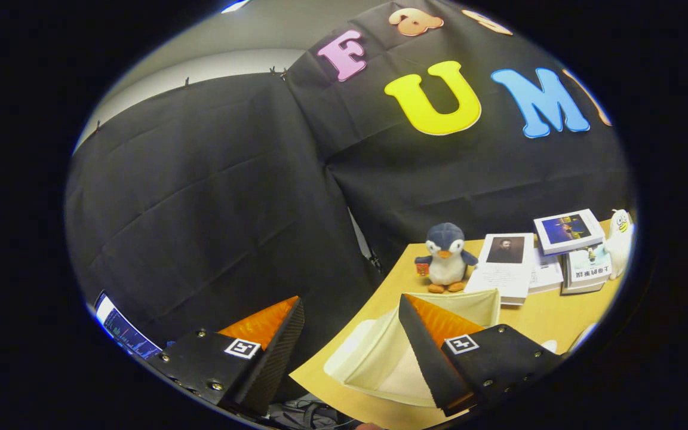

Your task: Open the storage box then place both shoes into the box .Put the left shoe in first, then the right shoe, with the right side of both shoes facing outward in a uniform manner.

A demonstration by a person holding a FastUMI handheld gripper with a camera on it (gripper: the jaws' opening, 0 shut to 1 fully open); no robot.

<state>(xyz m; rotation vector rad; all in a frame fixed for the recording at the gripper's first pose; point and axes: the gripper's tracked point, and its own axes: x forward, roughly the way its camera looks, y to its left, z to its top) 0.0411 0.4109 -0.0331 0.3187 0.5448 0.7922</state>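
1. Claw (pixel 350 334) is hovering spread wide, gripping nothing, over the table (pixel 547 316) edge.
2. Storage box (pixel 380 358) is sitting open on the table, under the right finger.
3. Books (pixel 535 263) are lying beyond the box.
4. Penguin plush (pixel 447 257) is standing just behind the box.

Little can be read here. The lower book (pixel 586 270) of the stack on the table (pixel 553 316) carries a line of characters too small to make out. Each finger (pixel 242 348) of the gripper (pixel 351 343), fingers spread apart, bears a square black-and-white marker.
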